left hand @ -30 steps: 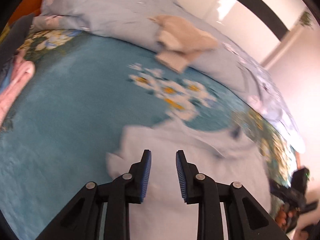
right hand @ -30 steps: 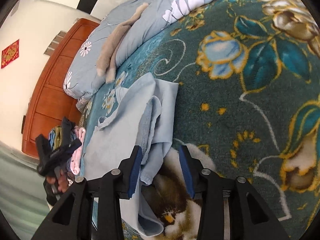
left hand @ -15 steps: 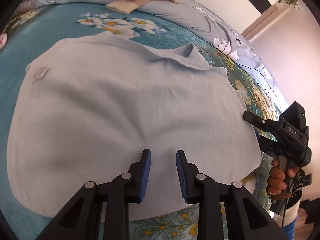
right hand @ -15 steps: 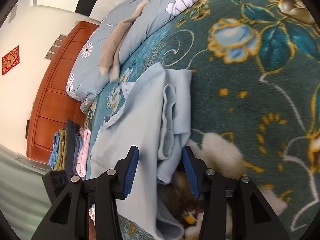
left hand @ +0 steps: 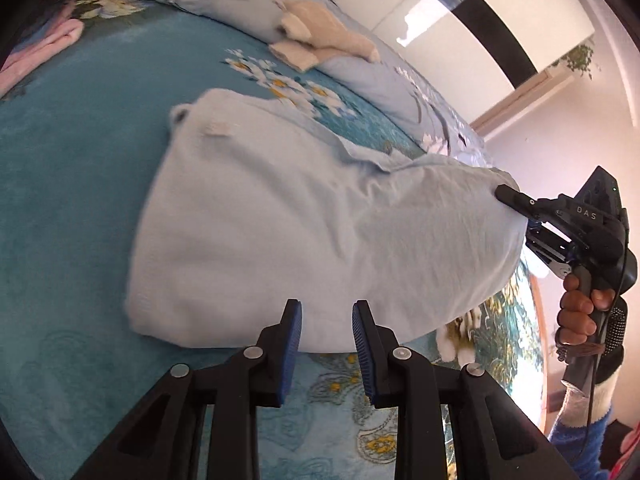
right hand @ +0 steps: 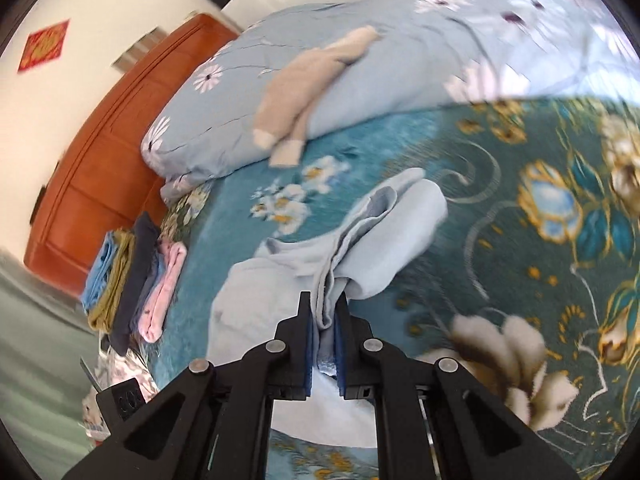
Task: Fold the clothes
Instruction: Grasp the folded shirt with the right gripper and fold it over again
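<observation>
Blue shirt (left hand: 312,220): pale blue and soft. It lies on the bed (left hand: 60,208), and its right side is bunched up and lifted off the cover.
Your right gripper (right hand: 323,320): its jaws have just been closing, and now they pinch a fold of the shirt (right hand: 340,264) tight between the blue pads. Cloth hangs down on both sides of the jaws.
Your right gripper, seen from the left camera (left hand: 505,194): its black tip is pushed into the shirt's raised edge. Your hand (left hand: 580,308) is wrapped around its handle.
Your left gripper (left hand: 326,344): its jaws stand a little apart with nothing between them. It hangs just over the near edge of the shirt and does not touch it.
Bed: a teal cover with white and gold flowers.
Quilt (right hand: 400,68): light blue with flowers, bunched up at the far side of the bed.
Tan cloth (right hand: 312,92): it lies across the quilt, well apart from the shirt.
Folded stack (right hand: 132,284): blue, olive, dark and pink clothes piled at the bed's far left edge, near the wooden headboard (right hand: 100,152).
Blur: the right camera's picture is smeared at its edges.
</observation>
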